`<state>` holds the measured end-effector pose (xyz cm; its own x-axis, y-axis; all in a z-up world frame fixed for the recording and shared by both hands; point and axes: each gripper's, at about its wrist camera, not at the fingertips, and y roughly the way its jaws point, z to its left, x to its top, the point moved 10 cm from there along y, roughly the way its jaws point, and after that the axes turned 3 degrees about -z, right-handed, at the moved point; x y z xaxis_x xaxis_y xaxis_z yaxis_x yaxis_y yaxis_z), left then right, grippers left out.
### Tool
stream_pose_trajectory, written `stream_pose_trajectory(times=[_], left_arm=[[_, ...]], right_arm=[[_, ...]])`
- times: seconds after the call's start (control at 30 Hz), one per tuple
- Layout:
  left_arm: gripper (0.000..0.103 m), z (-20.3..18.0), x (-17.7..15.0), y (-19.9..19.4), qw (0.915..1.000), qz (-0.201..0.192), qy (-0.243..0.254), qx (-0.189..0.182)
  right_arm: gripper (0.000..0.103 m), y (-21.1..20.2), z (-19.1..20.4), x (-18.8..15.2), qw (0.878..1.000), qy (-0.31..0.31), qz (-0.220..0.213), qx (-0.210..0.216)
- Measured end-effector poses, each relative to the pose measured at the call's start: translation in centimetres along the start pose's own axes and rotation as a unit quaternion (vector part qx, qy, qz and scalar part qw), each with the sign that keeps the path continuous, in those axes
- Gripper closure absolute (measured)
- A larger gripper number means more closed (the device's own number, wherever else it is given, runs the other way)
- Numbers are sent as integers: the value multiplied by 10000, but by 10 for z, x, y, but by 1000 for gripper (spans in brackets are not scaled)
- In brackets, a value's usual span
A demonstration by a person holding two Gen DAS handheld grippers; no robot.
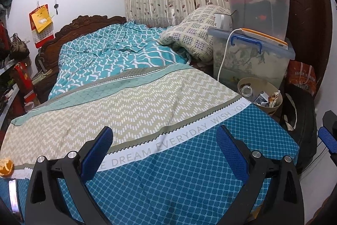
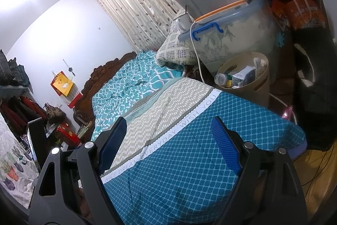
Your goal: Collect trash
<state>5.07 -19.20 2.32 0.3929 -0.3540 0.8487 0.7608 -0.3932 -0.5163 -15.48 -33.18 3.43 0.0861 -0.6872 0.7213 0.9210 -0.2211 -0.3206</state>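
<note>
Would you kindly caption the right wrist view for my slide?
Open right gripper above the bed, facing a bin holding trash.

A: Where does the left wrist camera sit?
B: Low over the bed's (image 1: 168, 172) foot, facing the headboard (image 1: 84, 23) at 11 o'clock.
A: And the right?
B: Close alongside, rolled; both share the bin (image 2: 248, 75) at 2 o'clock.

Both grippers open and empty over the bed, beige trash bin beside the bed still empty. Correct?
One error: the trash bin is not empty. The right wrist view shows a clear bottle and cartons inside it. The rest holds: left gripper and right gripper have jaws open, nothing between them, over the bed.
</note>
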Motion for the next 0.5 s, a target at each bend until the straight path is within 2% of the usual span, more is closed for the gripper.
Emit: stream_pose_trajectory(times=[0.5], left_arm=[[9, -8, -2, -5, 9999, 49, 151, 23]], right_arm=[[21, -7, -2, 1, 9999, 65, -60, 58]])
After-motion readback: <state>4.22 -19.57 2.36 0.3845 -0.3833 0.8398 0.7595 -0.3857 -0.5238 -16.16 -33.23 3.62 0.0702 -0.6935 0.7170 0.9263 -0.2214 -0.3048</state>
